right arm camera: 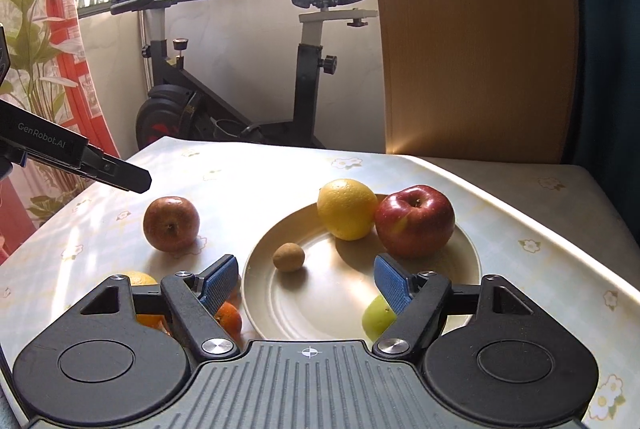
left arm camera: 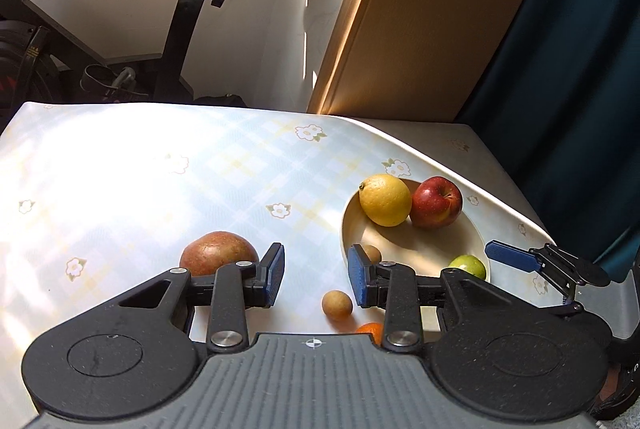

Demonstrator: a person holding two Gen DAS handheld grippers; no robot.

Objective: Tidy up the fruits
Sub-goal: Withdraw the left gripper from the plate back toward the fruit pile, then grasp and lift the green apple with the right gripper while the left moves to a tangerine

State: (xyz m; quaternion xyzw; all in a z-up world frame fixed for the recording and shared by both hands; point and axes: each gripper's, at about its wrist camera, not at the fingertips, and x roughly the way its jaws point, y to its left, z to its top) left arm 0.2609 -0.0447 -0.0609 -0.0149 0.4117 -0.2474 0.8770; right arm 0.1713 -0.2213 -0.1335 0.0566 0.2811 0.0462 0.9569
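A cream plate (right arm camera: 320,313) holds a yellow citrus (right arm camera: 347,209), a red apple (right arm camera: 414,221), a green fruit (right arm camera: 378,315) and a small brown fruit (right arm camera: 289,257). My right gripper (right arm camera: 306,285) hovers open over the plate's near side, with nothing between its pads. On the cloth left of the plate (left arm camera: 404,249) lie a russet apple (left arm camera: 218,253), a second small brown fruit (left arm camera: 337,305) and a tangerine (left arm camera: 370,331). My left gripper (left arm camera: 316,279) hangs above them, jaws a little apart and empty. A yellow-orange fruit (right arm camera: 138,279) is half hidden behind my right gripper's left finger.
The table carries a pale checked cloth with flowers (left arm camera: 160,169), sunlit on the left. An exercise bike (right arm camera: 240,101) stands past the far edge. A wooden panel (left arm camera: 432,29) and a dark teal curtain (left arm camera: 580,89) rise at the back right. The table's right edge (left arm camera: 520,197) runs close to the plate.
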